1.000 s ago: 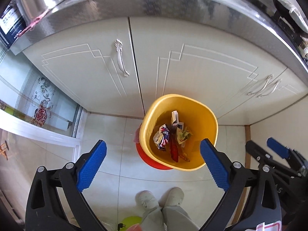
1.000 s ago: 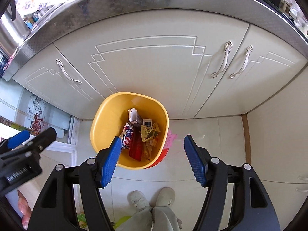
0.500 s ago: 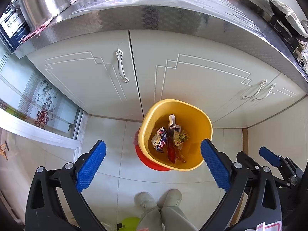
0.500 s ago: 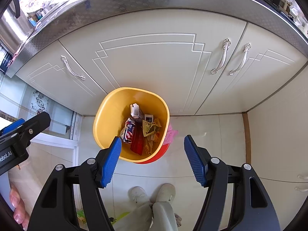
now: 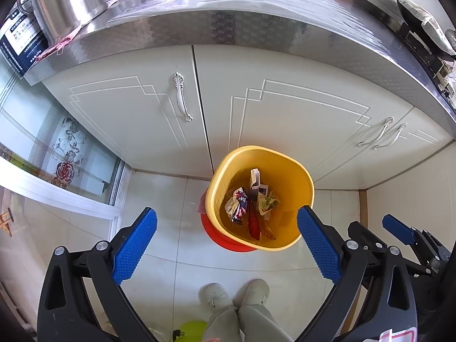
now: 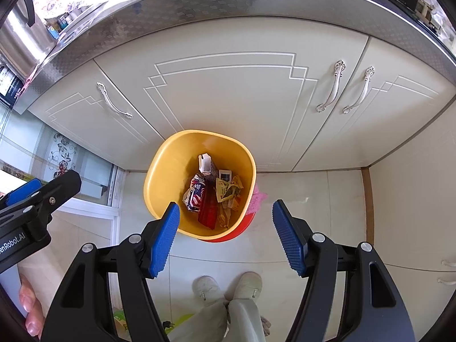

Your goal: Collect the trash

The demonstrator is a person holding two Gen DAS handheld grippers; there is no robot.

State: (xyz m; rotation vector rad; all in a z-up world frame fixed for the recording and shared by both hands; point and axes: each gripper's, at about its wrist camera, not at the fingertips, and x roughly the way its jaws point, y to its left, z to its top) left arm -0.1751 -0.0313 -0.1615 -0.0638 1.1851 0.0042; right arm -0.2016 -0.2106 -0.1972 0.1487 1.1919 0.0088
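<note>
While hovering above floor (image 5: pixel 159 259) before cabinet doors (image 6: pixel 236 99): yellow bin (image 5: pixel 302 196) low, against doors, atop red base (image 5: pixel 216 235). Left tool (image 5: pixel 226 246) spread, empty; right tool (image 6: pixel 225 238) likewise. Wrappers (image 6: pixel 226 189) and small carton (image 6: pixel 205 164) already inside bin. Advice: seek remaining trash on tabletop (image 5: pixel 228 5), approach level, pinch mid-piece.

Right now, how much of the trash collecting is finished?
Done: wrappers and a small carton already lie in the yellow bin. In hand: nothing; the left tool and right tool are both open and empty. Left: no loose trash shows on the visible floor.
</note>
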